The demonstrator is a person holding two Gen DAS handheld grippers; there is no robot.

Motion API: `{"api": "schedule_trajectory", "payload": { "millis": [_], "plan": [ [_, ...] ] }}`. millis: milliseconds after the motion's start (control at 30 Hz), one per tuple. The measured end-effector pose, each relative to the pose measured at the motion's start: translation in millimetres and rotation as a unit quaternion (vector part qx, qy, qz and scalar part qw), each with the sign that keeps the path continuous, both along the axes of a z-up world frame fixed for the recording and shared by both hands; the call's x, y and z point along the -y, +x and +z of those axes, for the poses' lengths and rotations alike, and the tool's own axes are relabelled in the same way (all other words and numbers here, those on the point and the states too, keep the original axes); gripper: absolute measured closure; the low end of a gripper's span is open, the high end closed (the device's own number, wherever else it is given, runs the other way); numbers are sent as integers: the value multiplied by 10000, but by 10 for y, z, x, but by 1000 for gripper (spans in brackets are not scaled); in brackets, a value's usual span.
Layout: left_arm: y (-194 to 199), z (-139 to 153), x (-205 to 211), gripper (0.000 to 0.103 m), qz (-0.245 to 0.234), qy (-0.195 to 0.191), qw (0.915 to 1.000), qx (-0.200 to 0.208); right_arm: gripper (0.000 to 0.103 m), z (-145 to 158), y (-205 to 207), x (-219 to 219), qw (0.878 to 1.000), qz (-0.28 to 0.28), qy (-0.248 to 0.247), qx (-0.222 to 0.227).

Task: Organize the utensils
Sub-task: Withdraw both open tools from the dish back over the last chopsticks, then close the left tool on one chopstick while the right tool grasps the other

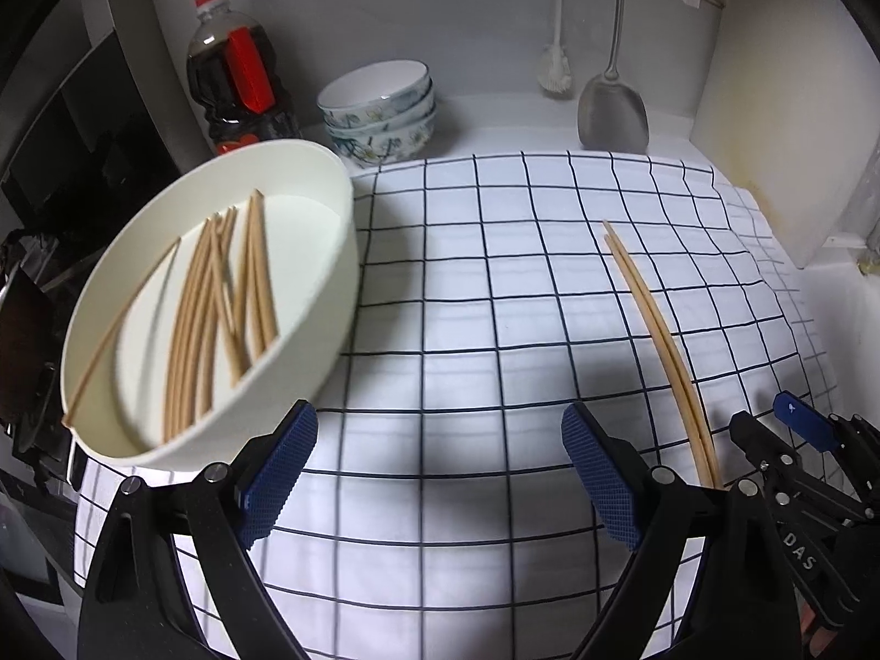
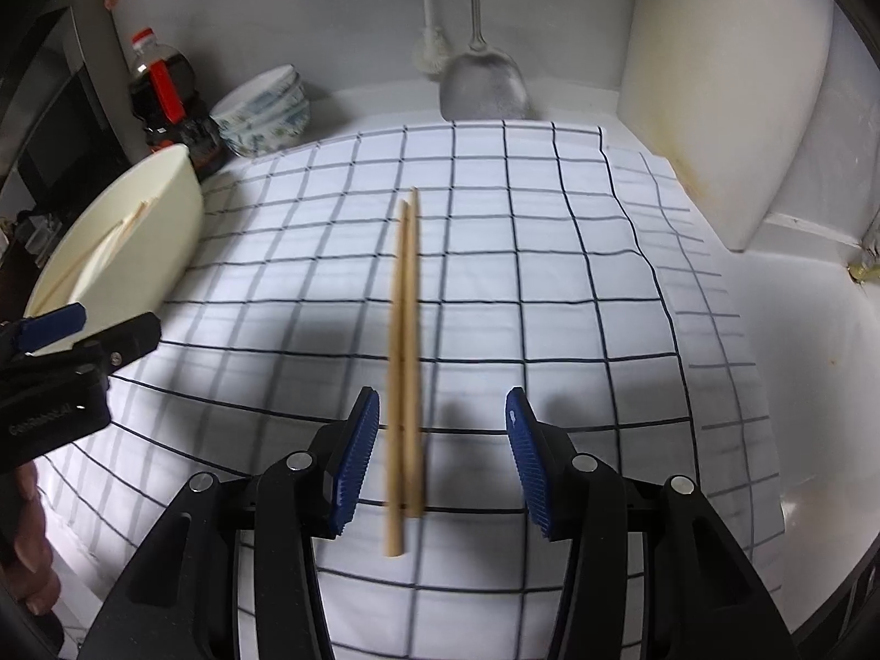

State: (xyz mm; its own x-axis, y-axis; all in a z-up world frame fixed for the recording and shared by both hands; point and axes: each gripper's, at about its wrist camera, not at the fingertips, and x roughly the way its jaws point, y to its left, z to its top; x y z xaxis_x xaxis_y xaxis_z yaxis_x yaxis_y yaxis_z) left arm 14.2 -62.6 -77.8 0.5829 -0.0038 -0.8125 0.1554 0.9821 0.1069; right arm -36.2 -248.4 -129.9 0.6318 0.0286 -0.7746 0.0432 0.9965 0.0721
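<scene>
The right gripper (image 2: pixel 443 454) has released jaws straddling the chopstick pair (image 2: pixel 406 330) on the checked cloth (image 2: pixel 550 275); centre them before clenching. Left gripper (image 1: pixel 440 473) is released, empty.

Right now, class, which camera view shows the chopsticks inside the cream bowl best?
The left wrist view. It looks down into the cream bowl, so the chopsticks lie fully exposed on its floor. The right wrist view catches the bowl side-on at its left edge, showing only a sliver of chopstick over the rim.

2 chopsticks (image 2: pixel 404 341) on cloth, 3 stacked bowls (image 1: pixel 379 110).
</scene>
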Motion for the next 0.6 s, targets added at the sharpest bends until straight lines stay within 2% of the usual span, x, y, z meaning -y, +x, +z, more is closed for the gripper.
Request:
{"api": "schedule_trajectory", "payload": {
  "millis": [200,600],
  "plan": [
    [35,-143,91,14,67,19,10000,-62,57,-191,99,71,9999,49,15,-89],
    [106,-307,149,14,209,85,9995,-208,57,-296,230,-10,9993,280,-232,-120]
  ]
}}
